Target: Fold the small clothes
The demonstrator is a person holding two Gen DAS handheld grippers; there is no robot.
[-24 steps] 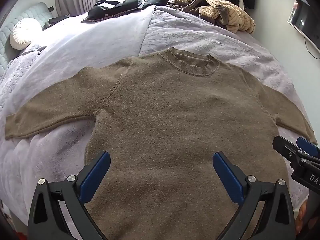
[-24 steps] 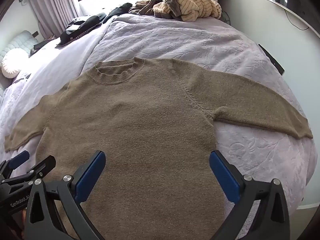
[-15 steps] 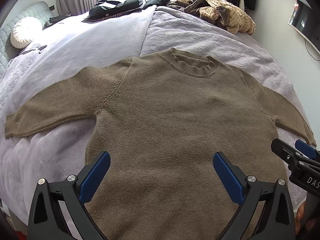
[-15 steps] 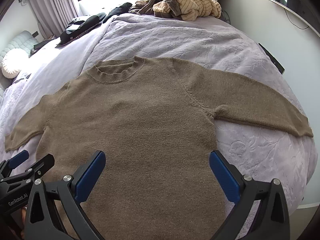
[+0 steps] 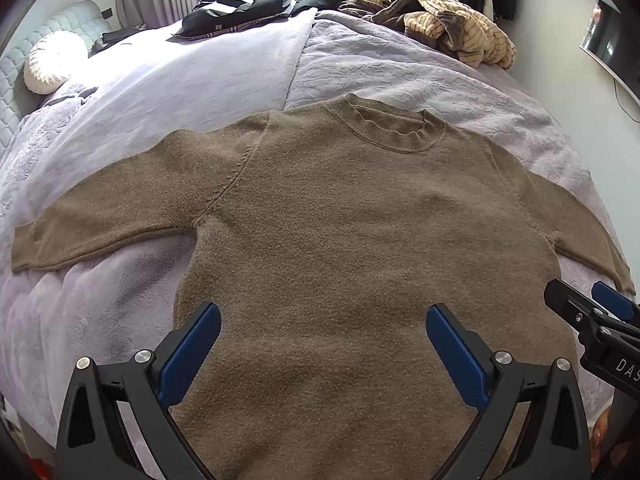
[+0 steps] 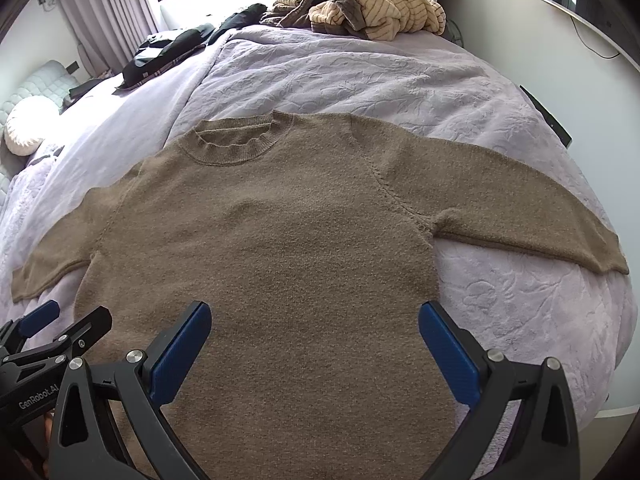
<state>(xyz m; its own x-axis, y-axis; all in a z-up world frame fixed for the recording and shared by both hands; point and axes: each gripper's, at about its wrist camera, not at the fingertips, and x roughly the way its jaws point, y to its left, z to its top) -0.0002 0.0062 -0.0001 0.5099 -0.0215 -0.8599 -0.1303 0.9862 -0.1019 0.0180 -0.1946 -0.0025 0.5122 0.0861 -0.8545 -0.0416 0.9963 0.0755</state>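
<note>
A brown knitted sweater [image 5: 340,232] [image 6: 280,240] lies flat and face up on the bed, collar away from me, both sleeves spread out to the sides. My left gripper [image 5: 323,320] hovers over the lower body of the sweater, jaws wide open, nothing between them. My right gripper [image 6: 314,318] hovers over the same lower part, a little to the right, also wide open and empty. In the left wrist view the right gripper [image 5: 592,312] shows at the right edge; in the right wrist view the left gripper [image 6: 60,324] shows at the left edge.
The bed has a lilac quilt [image 6: 360,80] and a smoother lilac blanket [image 5: 180,92]. A pile of striped tan clothes [image 5: 456,28] and dark garments [image 5: 240,12] lie at the far side. A round white cushion [image 5: 52,64] sits far left. A wall screen [image 5: 612,52] hangs right.
Both grippers have pulled back and up very slightly, so the sweater sits a touch lower in view. The jaws stay wide open and the sweater has not moved.
</note>
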